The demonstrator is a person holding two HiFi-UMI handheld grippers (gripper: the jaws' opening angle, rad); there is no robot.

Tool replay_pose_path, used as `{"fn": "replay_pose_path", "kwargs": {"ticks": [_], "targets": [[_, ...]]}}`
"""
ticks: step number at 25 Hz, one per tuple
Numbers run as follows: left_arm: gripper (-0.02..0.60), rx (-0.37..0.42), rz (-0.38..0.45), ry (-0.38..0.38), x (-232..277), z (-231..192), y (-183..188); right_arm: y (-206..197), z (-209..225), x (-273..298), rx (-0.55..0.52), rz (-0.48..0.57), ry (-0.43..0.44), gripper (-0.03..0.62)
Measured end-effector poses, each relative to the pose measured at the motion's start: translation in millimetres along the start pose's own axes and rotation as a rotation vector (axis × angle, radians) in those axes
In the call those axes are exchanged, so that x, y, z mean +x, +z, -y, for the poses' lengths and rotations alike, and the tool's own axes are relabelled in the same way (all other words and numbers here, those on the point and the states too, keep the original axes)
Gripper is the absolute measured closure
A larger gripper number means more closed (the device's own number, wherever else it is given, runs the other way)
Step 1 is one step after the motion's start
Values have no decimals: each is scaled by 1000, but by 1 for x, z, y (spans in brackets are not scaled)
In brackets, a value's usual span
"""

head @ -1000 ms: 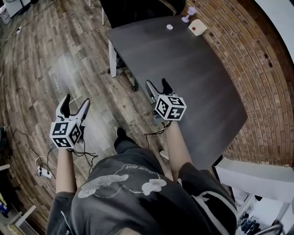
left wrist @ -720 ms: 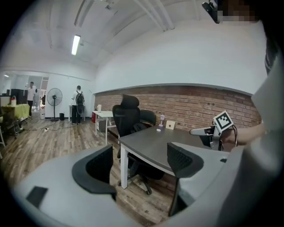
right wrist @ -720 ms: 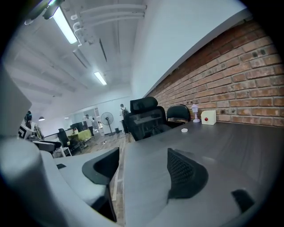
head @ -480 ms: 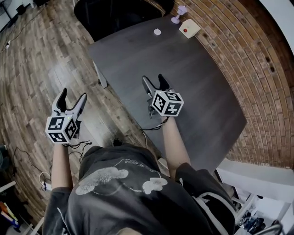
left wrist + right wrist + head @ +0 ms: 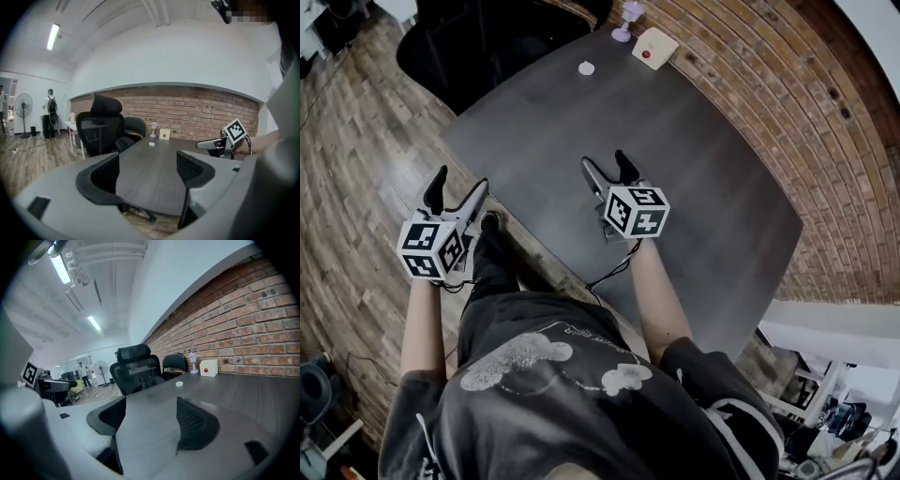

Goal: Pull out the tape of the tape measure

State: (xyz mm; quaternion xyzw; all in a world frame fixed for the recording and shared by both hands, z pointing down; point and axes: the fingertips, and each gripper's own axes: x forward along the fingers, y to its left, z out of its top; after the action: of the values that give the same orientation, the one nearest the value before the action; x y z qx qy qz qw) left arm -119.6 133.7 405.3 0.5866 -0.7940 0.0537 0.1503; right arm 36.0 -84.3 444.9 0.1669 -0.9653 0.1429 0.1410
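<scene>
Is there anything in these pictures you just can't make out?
Small white disc, far end of the table: too small in every view to say whether it is the tape measure.
Purple stand and box with red dot beside it: likewise too small to identify.

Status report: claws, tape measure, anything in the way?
Left claw open, empty, beside the table. Right claw open, empty, over it. Small white disc at far end, maybe the tape measure, untouched. Bare tabletop between.

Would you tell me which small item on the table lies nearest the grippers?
The white disc; the purple stand and the red-button box sit farther back, by the brick wall.
</scene>
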Motion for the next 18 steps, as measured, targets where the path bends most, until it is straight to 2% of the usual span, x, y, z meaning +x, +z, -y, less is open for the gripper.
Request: {"fn": "replay_pose_path", "kwargs": {"ticks": [6,10,18], "targets": [[206,50,-22,-150,106,-41,40,33,47,53,22,37,-141,270],[206,70,-50,-251,180,-67,61,45,69,87,37,20,-232,270],[206,156,-95,-422,284,-87,89,68,102,150,61,-4,-350,270]]}}
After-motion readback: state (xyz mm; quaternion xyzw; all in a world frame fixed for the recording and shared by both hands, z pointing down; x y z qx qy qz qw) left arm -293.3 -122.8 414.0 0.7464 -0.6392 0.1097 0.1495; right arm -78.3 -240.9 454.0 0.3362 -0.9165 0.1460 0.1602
